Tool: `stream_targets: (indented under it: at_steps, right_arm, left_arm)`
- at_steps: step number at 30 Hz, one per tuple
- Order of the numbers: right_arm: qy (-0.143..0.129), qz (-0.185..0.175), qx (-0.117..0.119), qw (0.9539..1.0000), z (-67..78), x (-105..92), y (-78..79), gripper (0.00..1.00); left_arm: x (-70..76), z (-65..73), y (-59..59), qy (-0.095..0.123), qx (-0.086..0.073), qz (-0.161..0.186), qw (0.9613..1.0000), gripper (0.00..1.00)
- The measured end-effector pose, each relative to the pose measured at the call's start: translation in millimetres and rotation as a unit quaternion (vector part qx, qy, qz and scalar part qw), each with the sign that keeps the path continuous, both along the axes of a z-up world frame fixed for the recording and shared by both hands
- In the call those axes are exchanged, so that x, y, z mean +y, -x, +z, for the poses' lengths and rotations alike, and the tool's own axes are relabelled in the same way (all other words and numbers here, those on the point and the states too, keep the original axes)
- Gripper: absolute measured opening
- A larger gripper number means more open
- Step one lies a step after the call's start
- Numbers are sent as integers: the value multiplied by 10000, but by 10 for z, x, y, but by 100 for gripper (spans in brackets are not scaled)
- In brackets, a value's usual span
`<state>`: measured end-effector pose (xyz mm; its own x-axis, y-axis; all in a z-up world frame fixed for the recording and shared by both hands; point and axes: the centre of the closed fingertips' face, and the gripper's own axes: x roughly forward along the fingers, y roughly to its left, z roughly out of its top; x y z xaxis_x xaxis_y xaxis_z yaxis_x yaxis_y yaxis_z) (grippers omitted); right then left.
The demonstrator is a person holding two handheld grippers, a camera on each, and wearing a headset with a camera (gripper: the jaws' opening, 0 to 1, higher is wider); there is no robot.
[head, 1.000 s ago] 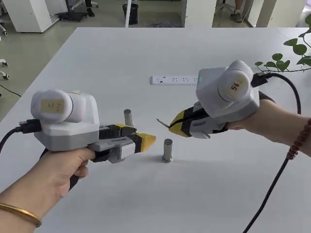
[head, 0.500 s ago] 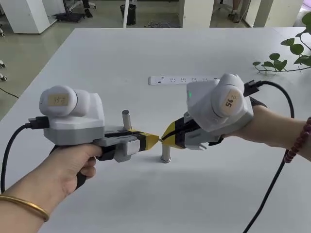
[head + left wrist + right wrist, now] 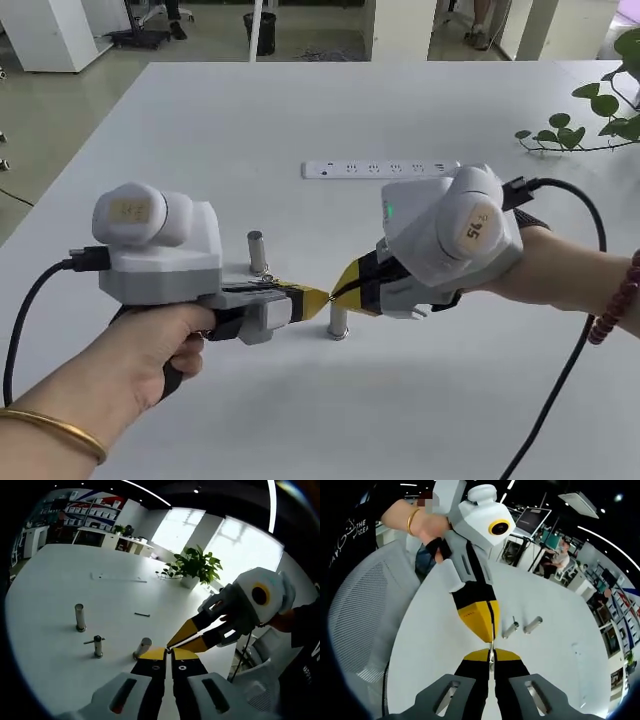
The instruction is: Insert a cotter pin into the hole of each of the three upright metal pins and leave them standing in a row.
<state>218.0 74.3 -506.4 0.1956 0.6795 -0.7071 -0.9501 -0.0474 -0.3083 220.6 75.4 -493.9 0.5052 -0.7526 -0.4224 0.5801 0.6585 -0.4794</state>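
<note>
Yellow-tipped on both tools, set nose to nose above the white table [image 3: 430,120]. At the right gripper [image 3: 491,656]: jaws pinched onto a thin cotter pin [image 3: 491,646], aimed straight ahead along the jaws. At the left gripper [image 3: 168,653]: jaws closed to a hairline seam, tip meeting the far end of that cotter pin — cannot tell whether nipped there or merely touched. Held clear of the surface, just above and beside the near metal pin [image 3: 338,320], upright and partly hidden behind the tips in the head view. Counted in the left gripper view: three pins standing, none touching. Farthest from the jaws, the far metal pin [image 3: 79,617], plain. Between the two, the middle metal pin [image 3: 98,646], carrying a fitted cotter pin [image 3: 90,641] through its top, sticking out to one side. Nearest the jaws, the near metal pin, plain as far as visible. Flat on the table beyond the row, well apart from it, a loose cotter pin [image 3: 142,614]. Farther back, a white power strip [image 3: 380,170] lying across the table, and a potted plant [image 3: 195,566] near the far edge. Gripped from below — left hand [image 3: 150,350] on the left tool, right hand [image 3: 545,265] on the right.
</note>
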Motion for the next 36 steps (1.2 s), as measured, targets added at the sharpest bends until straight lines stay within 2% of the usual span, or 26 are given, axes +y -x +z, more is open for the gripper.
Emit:
stream_targets:
  at_steps: [6,12,13,15,17,19,22,25,27,30,33,36]
  right_arm:
    - [3,-12,-38,10000,6,5,6,0]
    - [-42,-92,-73,9999,6,19,-8,0]
    - [-66,-128,-31,9999,4,22,-9,0]
    - [-101,-231,199,9995,-18,10,2,0]
    - [-295,-429,425,9977,-6,9,-8,2]
    - [-523,-585,688,9945,20,6,-10,2]
    - [-626,-801,928,9905,14,-41,-35,2]
    - [-884,-992,1433,9807,25,-58,-5,2]
    - [-967,-1165,1671,9742,23,-79,7,3]
    - [-951,-1261,1735,9721,-7,-142,-23,4]
    - [-1141,-1331,2149,9608,0,-132,55,5]
    - [-1250,-1292,2309,9562,13,-131,112,5]
  left_arm:
    - [3,5,3,93,40,59,9999,1]
    - [16,2,-4,29,-37,90,9999,0]
    - [20,0,-1,22,-42,89,9999,0]
    - [28,-5,17,-12,-70,54,10000,0]
    - [50,-25,34,-107,-108,29,9999,0]
    - [69,-41,49,-179,-159,-9,9997,0]
    - [98,-55,65,-240,-256,-50,9994,0]
    - [117,-82,70,-299,-329,-90,9990,0]
    - [120,-98,85,-392,-462,-178,9980,0]
    - [121,-107,108,-432,-604,-247,9969,0]
    - [117,-89,130,-307,-717,-328,9964,0]
    - [117,-67,157,-346,-921,-484,9940,0]
